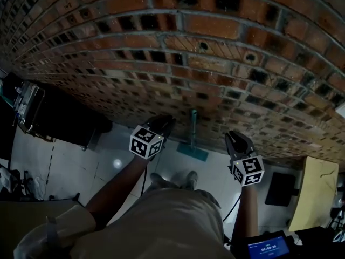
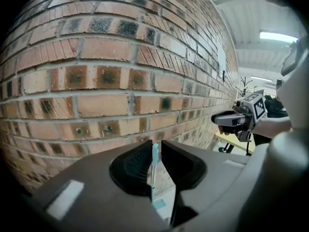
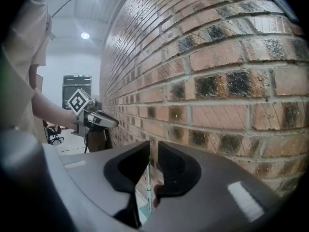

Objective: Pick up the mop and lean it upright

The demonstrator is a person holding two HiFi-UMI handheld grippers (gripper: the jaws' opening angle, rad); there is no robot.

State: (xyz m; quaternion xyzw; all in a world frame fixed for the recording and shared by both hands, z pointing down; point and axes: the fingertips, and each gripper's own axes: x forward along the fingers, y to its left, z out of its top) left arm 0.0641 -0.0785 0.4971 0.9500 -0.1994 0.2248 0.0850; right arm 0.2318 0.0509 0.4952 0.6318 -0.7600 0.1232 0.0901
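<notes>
Head view: slim-poled teal mop (image 1: 193, 127) stands nearly upright against red brick wall (image 1: 161, 47), its flat head (image 1: 192, 151) on pale tiled floor (image 1: 102, 163). Left gripper (image 1: 165, 122) and right gripper (image 1: 235, 139) flank it, both apart from the pole. Each gripper view shows fingers at a narrow gap, nothing gripped; the mop shows only through that gap, farther off. Task reads as essentially done.

Risks, as judged: the lean is steep, so little weight bears on the wall. The head could skid on smooth floor, or the pole slide sideways along the bricks. A stray brush from either gripper would tip it.
</notes>
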